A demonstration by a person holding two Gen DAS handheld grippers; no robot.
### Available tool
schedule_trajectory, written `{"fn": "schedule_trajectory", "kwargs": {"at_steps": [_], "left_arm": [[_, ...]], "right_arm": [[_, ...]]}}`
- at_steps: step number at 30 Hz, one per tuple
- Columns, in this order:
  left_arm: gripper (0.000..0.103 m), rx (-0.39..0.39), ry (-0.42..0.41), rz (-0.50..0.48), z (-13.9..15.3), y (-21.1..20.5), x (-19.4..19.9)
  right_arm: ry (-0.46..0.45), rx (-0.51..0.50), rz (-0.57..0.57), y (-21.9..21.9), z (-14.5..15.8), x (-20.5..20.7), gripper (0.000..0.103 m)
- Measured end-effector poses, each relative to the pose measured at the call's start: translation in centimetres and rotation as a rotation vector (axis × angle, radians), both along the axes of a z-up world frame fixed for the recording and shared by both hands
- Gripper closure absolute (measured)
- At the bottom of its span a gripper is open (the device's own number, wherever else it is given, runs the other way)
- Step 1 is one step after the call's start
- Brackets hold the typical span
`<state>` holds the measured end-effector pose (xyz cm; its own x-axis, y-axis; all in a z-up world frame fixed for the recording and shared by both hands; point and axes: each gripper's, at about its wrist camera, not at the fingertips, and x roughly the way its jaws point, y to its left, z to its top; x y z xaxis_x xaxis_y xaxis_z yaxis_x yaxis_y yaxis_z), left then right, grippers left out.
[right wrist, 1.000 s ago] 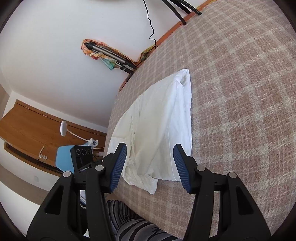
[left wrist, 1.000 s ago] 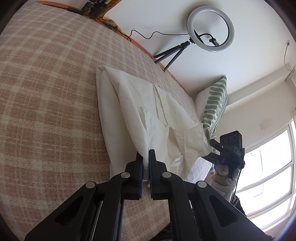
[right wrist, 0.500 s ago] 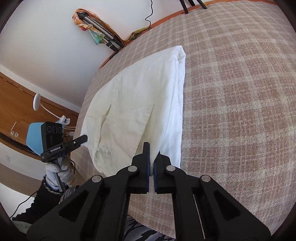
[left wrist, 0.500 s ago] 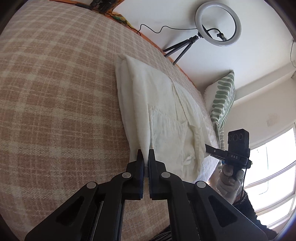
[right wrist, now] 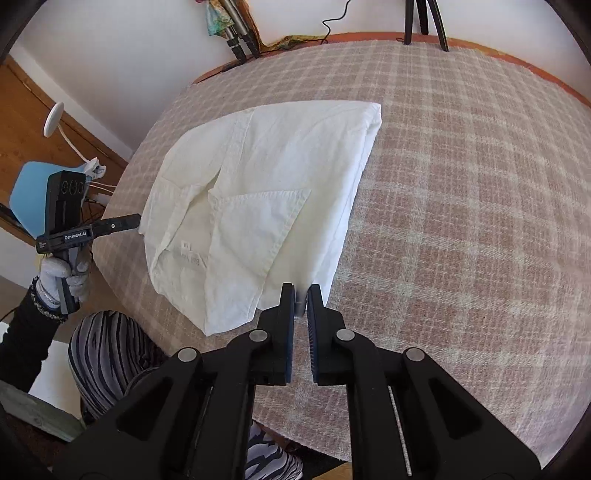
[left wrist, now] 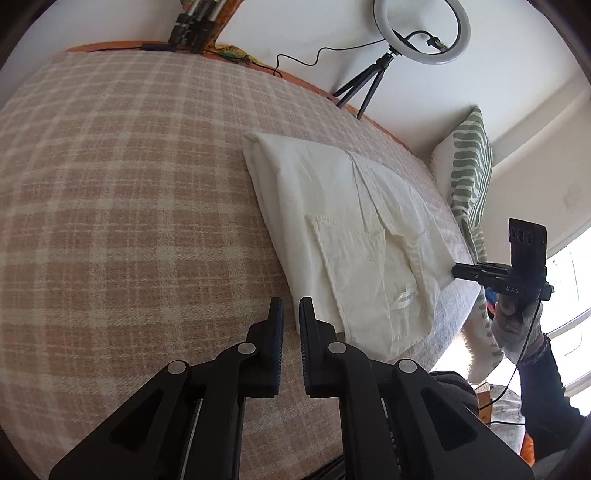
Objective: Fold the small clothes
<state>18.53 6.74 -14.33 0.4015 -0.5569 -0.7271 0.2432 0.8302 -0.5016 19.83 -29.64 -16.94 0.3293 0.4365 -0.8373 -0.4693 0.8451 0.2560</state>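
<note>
A white folded garment [left wrist: 354, 236] lies flat on the plaid bed cover [left wrist: 129, 206]; it also shows in the right wrist view [right wrist: 266, 199], chest pocket up. My left gripper [left wrist: 291, 314] is nearly shut with a narrow gap and holds nothing, just left of the garment's near corner. In the right wrist view the left gripper's tip [right wrist: 122, 224] touches the garment's collar edge. My right gripper [right wrist: 301, 295] is shut on the garment's near hem. It also shows in the left wrist view [left wrist: 461, 272] at the garment's right edge.
A ring light on a tripod [left wrist: 421, 33] stands behind the bed. A green striped pillow [left wrist: 469, 166] leans at the right. Folded tripods [right wrist: 236, 37] lean on the far wall. A blue chair [right wrist: 29, 188] and a wooden desk stand at the left.
My left gripper has let go of the garment and drawn back to its left. The garment has dropped flat on the bed. My right gripper stays shut on the hem.
</note>
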Motion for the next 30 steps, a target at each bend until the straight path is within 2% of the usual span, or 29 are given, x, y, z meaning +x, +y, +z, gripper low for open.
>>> {"fn": "schedule_trajectory", "kwargs": {"at_steps": [3, 6, 8, 12, 15, 18, 21, 24, 25, 28, 30], "left_arm": [[0.096, 0.027, -0.093, 0.018, 2.6, -0.7, 1.5], [0.096, 0.007, -0.146, 0.02, 4.2, -2.5, 4.1], [0.096, 0.05, -0.193, -0.006, 4.7, -4.3, 5.5], [0.096, 0.1, -0.228, -0.006, 4.0, -6.6, 8.4], [0.096, 0.134, -0.222, 0.003, 2.7, -7.5, 9.7], [0.096, 0.172, -0.207, -0.022, 0.7, -7.7, 10.0], [0.096, 0.193, -0.17, -0.013, -2.0, -7.3, 10.0], [0.096, 0.187, -0.226, -0.007, -3.0, -7.0, 9.4], [0.096, 0.196, -0.234, -0.011, -3.0, -7.1, 9.3], [0.097, 0.194, -0.219, -0.015, -2.8, -7.0, 9.5], [0.098, 0.22, -0.214, -0.019, -2.4, -6.9, 9.3]], "right_arm": [[-0.171, -0.066, 0.011, 1.8, 3.4, 0.9, 0.095], [-0.214, 0.0, -0.009, 3.1, 5.1, 4.1, 0.095], [-0.253, -0.024, -0.015, 4.7, 5.1, 6.5, 0.095], [-0.215, 0.019, -0.051, 5.7, 3.2, 10.4, 0.095], [-0.218, 0.0, -0.079, 5.7, 1.4, 11.8, 0.095], [-0.175, 0.03, -0.087, 4.4, -0.6, 12.4, 0.095], [-0.188, 0.04, -0.082, 3.4, -1.8, 12.3, 0.095], [-0.171, -0.034, -0.101, 3.1, -4.1, 12.7, 0.096], [-0.208, -0.054, -0.089, 3.2, -4.6, 12.4, 0.097], [-0.208, -0.079, -0.084, 3.2, -4.5, 12.4, 0.1], [-0.214, -0.131, -0.095, 3.2, -3.9, 12.2, 0.1]]}}
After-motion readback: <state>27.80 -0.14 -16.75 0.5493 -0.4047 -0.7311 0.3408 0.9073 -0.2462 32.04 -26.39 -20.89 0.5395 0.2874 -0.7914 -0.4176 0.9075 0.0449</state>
